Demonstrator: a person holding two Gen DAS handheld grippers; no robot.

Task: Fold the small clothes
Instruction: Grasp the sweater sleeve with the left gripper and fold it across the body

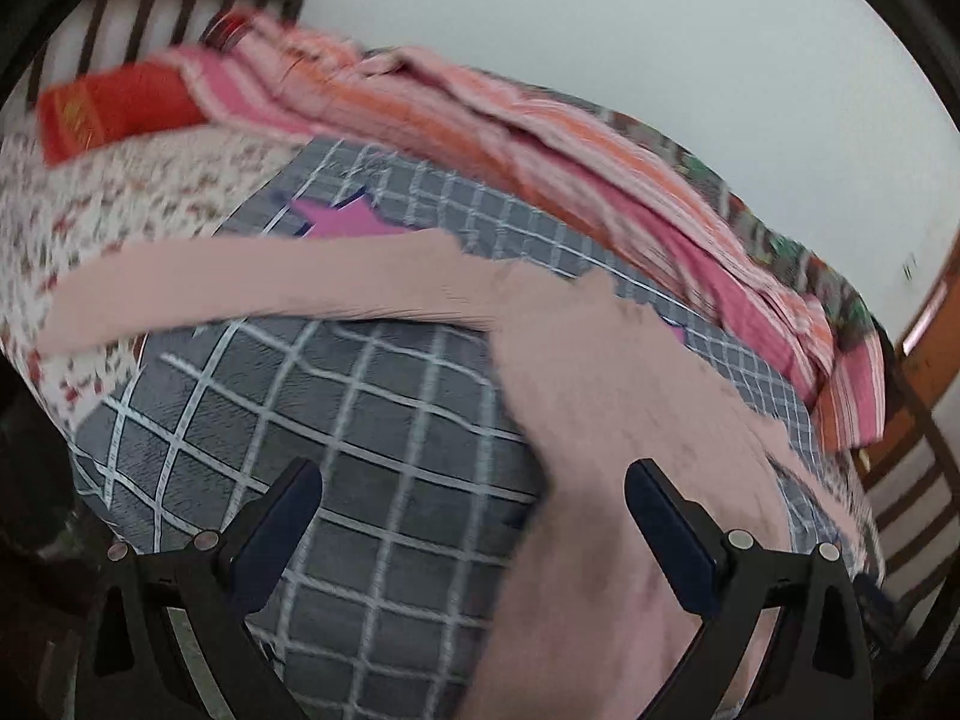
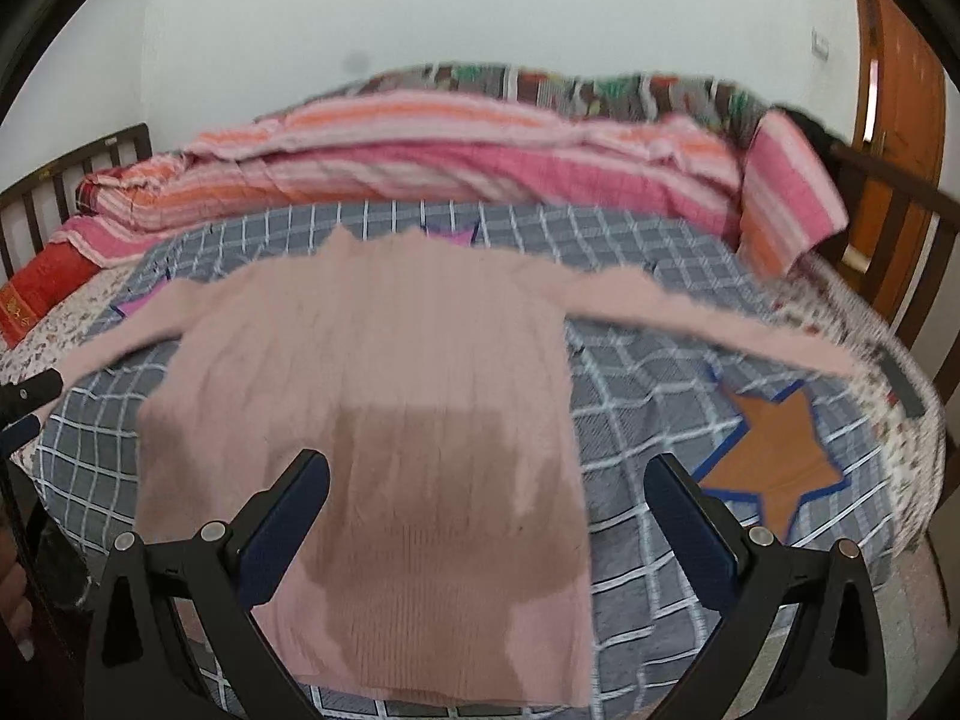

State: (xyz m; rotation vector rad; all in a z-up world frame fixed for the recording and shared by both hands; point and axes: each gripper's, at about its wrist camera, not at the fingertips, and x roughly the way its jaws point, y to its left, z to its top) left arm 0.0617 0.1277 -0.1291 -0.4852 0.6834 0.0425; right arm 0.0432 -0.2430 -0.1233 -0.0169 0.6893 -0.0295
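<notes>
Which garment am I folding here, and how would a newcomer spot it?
On the bed, find the grey checked blanket in front of the heaped pink-striped bedding. The pink ribbed sweater lies flat on it, sleeves spread. It is the only plain, single-coloured fabric.

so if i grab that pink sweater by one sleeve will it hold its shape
Probably not: the sweater looks like soft ribbed knit, lying limp and flat on the blanket. Its long thin sleeve would likely stretch while the body sags and trails.
</notes>
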